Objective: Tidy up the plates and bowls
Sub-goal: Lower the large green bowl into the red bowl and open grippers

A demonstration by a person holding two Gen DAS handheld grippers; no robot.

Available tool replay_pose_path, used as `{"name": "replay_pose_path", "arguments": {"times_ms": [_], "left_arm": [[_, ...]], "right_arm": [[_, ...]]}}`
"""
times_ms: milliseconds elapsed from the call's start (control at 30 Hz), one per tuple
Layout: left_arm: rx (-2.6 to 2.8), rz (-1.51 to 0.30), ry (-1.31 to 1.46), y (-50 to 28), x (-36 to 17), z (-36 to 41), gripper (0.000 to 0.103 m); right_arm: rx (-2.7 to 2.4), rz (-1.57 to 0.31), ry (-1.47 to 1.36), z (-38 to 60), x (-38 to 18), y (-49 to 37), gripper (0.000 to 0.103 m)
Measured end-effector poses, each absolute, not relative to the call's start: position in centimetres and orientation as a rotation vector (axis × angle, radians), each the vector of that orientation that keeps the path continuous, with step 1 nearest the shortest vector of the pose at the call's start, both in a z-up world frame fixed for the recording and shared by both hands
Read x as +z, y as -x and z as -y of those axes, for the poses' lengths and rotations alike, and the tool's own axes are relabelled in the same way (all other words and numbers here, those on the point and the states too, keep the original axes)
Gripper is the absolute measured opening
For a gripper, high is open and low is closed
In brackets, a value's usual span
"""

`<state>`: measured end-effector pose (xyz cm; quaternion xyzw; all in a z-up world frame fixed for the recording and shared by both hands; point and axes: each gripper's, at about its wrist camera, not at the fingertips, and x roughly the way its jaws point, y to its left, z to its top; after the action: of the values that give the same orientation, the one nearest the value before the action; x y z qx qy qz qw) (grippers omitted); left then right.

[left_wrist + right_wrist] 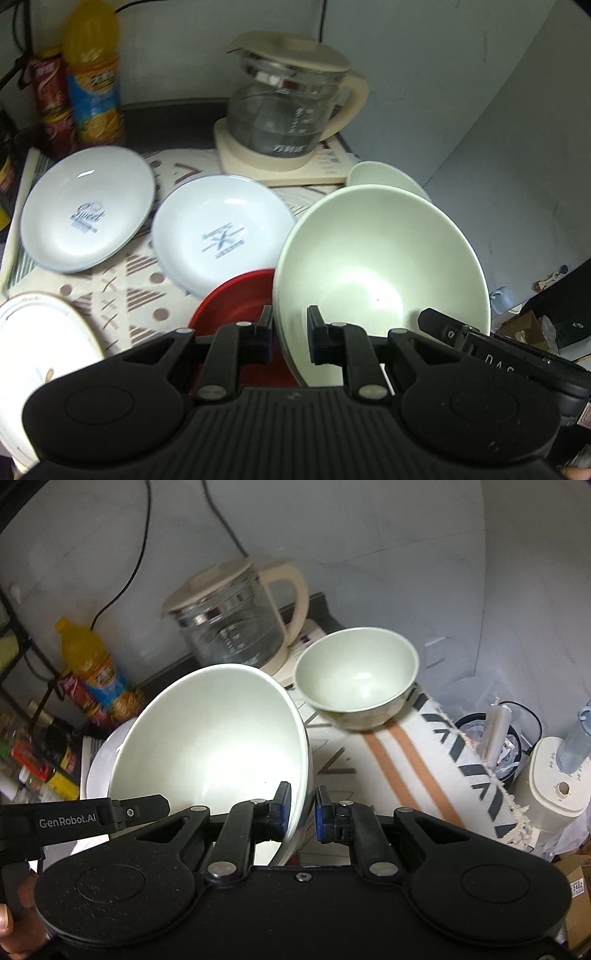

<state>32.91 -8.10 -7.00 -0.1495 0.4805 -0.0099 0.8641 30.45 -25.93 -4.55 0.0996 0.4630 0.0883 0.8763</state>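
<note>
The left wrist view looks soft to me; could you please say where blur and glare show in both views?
Left wrist view: motion blur smears the plates and juice bottle; glare inside the large bowl. Right wrist view: sharper, with glare in that bowl and fisheye-curved walls.

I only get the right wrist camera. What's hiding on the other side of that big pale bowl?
Observer: A red dish. It sits to the left of the big pale bowl, and the bowl's edge covers part of it.
Operator: Any plates over there?
Observer: Yes. A blue-printed plate and a second blue-printed plate lie side by side on the patterned mat.
Operator: Is the other claw really grabbing the bowl?
Observer: It looks so. The left claw has one finger on each side of the bowl's rim, and the bowl hangs tilted.
</note>
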Motion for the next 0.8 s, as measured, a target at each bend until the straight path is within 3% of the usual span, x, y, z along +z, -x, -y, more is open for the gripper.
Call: {"name": "replay_pose_path", "arguments": {"times_ms": [533, 800], "left_arm": [[0.026, -1.152, 0.401, -30.9, -12.2, 5.3, 0.016], [0.055, -1.145, 0.394, -30.9, -12.0, 4.9, 0.017]], "right_arm": [[0.202, -1.062, -0.154, 22.6, -8.0, -29.8, 0.012], [0.188, -1.06, -0.095, 21.7, -8.4, -30.4, 0.011]]}}
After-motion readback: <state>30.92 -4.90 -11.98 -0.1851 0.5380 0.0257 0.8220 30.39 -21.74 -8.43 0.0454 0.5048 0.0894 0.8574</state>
